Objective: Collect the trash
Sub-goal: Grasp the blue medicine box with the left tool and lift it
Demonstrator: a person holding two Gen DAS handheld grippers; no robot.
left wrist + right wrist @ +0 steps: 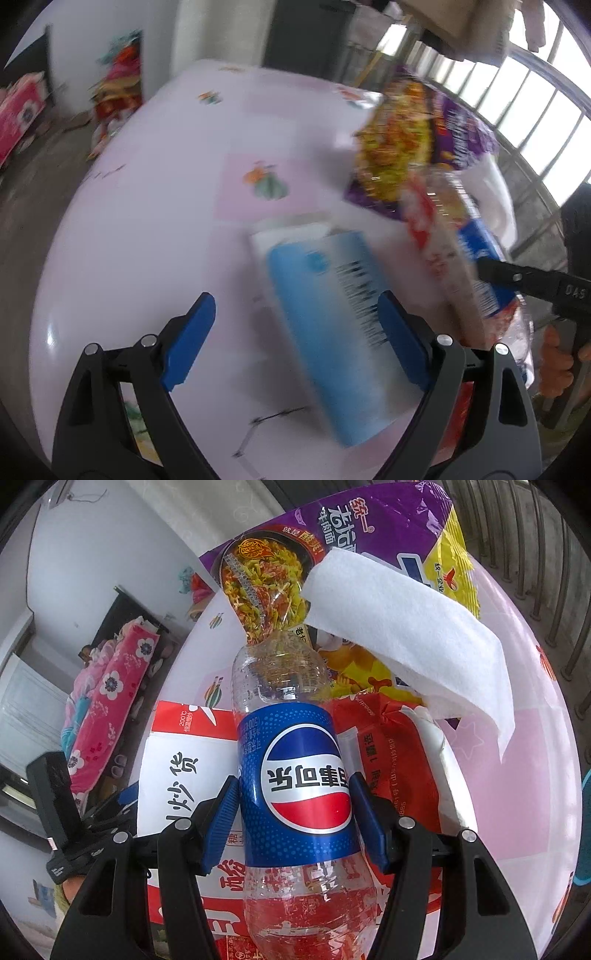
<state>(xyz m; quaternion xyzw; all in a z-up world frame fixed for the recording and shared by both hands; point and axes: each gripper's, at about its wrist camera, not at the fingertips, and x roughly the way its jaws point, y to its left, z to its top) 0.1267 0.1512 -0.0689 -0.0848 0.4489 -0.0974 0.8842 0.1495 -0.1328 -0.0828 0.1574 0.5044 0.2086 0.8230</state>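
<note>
Right tool [293,812] clamps a Pepsi bottle [291,775] over the pink-patterned tabletop [517,775]; left tool [295,339] gapes around a blue carton [332,332].

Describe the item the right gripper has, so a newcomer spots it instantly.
On the pink-and-white table, a trash pile lies under the right gripper. Its blue pads clamp the clear plastic bottle; only this item is see-through, with a blue label and red-white-blue roundel.

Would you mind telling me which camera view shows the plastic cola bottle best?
The right wrist view: the cola bottle fills the centre, sharp, its blue label readable, held by the right gripper. The left wrist view shows only a blurred, partly hidden side of it at the right edge.
</note>
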